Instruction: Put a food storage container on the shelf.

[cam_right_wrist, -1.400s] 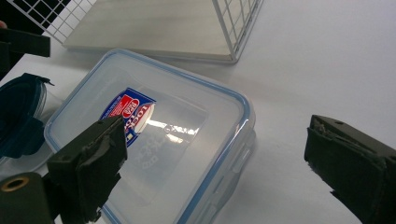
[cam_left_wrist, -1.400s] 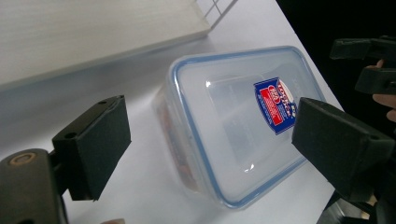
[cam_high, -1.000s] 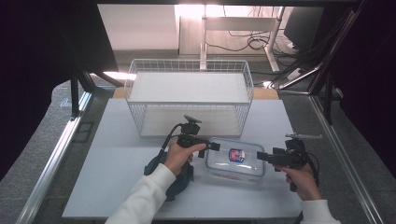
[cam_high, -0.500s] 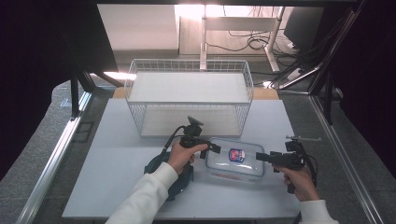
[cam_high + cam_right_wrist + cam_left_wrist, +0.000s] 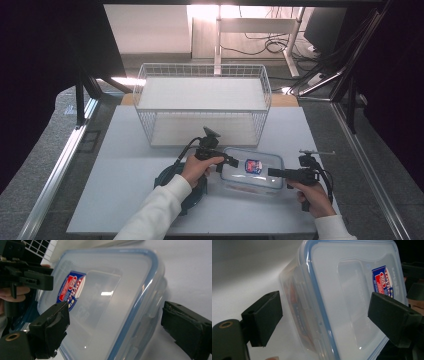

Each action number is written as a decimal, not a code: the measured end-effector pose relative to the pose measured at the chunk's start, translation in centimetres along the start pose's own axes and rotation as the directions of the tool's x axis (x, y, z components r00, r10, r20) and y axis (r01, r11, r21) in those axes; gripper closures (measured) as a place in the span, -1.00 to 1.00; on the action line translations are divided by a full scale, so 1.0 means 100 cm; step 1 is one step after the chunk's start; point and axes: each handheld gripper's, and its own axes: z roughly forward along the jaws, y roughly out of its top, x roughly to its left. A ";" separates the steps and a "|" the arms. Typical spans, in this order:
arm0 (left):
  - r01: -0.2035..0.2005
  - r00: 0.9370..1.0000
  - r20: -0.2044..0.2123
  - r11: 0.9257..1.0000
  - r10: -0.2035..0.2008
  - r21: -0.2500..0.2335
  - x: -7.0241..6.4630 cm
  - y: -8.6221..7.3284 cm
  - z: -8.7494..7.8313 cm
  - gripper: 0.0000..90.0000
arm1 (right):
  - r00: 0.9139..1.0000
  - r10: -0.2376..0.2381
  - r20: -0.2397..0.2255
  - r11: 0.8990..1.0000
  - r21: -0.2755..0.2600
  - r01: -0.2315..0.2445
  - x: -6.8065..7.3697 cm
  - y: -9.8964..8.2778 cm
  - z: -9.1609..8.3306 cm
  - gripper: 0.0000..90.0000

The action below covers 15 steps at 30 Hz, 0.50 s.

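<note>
A clear plastic box (image 5: 252, 172) with a blue-rimmed lid and a red and blue label lies on the white table in front of the basket. My left gripper (image 5: 231, 162) comes in at its left end and my right gripper (image 5: 272, 173) at its right end. In the left gripper view the box (image 5: 342, 290) lies between the wide-open jaws of the left gripper (image 5: 327, 317). In the right gripper view the box (image 5: 105, 297) likewise sits between the spread jaws of the right gripper (image 5: 118, 330). Neither pair of jaws presses the box.
A white wire basket (image 5: 200, 110) stands behind the box at the table's middle back. A dark round dish (image 5: 167, 181) lies under the person's left forearm. The white table (image 5: 120, 160) has free room at left and front right. Its edges drop to grey floor.
Both grippers have crept slightly closer around the box's ends. The box itself has not moved.
</note>
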 end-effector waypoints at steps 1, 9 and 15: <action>-0.004 1.000 0.001 1.000 0.004 0.003 0.000 0.000 0.000 -0.72 | 1.000 0.005 0.000 1.000 0.008 -0.005 0.000 -0.001 0.002 -0.80; -0.011 0.999 0.031 1.000 0.011 0.020 -0.003 -0.001 0.000 -0.56 | 0.999 0.053 0.002 0.998 0.015 -0.053 -0.002 -0.002 0.000 -0.54; 0.015 1.000 -0.007 1.000 -0.015 -0.006 -0.009 -0.002 -0.005 -0.38 | 0.995 0.096 -0.032 0.995 -0.014 -0.097 -0.009 -0.003 -0.009 -0.23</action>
